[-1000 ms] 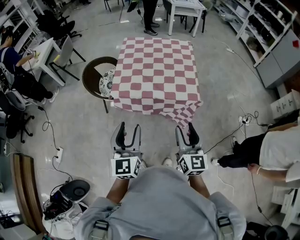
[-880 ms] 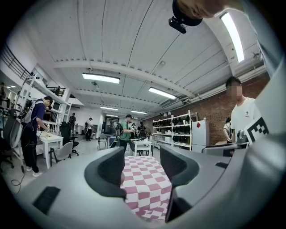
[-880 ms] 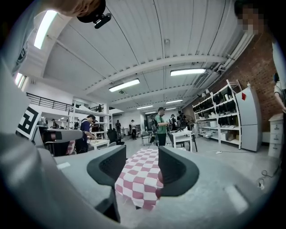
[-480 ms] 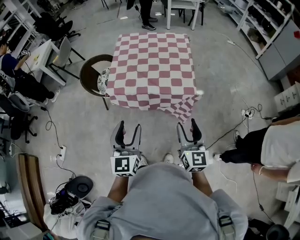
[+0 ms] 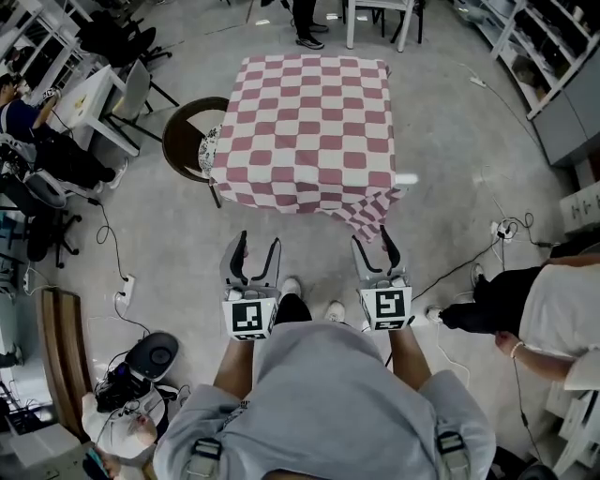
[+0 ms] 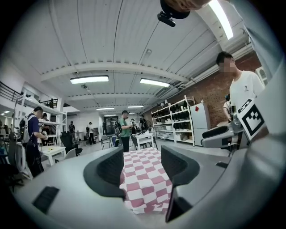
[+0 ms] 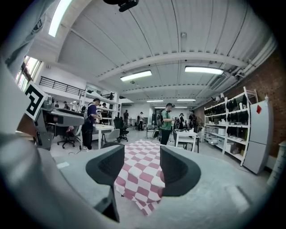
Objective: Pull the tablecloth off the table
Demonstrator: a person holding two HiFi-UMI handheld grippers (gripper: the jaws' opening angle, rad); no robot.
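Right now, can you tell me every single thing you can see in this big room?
Checked cloth tablecloth: one, pink and white, draped over the middle table, one corner hanging lower at the near right.
Round wooden chair: one, dark brown, patterned cushion, at the table's left side.
White desk: one, far left.
Small white table: one, beyond the cloth.
White metal shelving: along the right wall.
White power strip: one, floor, left, with cables.
Other people: at least three; standing beyond the table, seated right, seated left.
Left gripper: one, grey, short of the cloth, jaws just opened, empty.
Right gripper: one, grey, near the hanging corner, jaws just opened, empty.
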